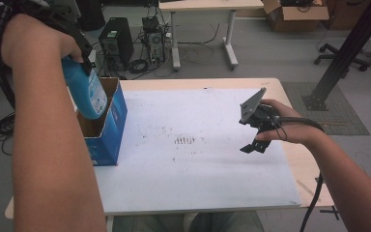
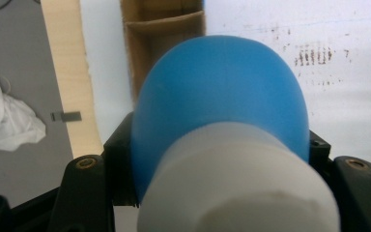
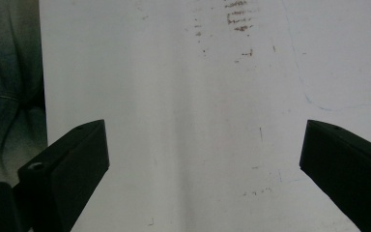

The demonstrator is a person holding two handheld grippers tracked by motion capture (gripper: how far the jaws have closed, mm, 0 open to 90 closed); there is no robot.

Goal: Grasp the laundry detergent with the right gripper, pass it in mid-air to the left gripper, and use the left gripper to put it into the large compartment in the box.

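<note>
Left gripper point(image 1: 79, 60) clamps blue bottle point(image 1: 88, 92) — above open box point(image 1: 107, 126).

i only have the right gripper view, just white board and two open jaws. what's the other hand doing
Observer: The left gripper is shut on a blue bottle with a white cap, held up in the air.
Operator: where is it over the table
Observer: Its lower end hangs in the open top of a blue cardboard box at the left edge of the table.
Operator: anything under my gripper
Observer: In the high view the right gripper hovers over a bare white sheet with some dark smudges near the middle.
</note>
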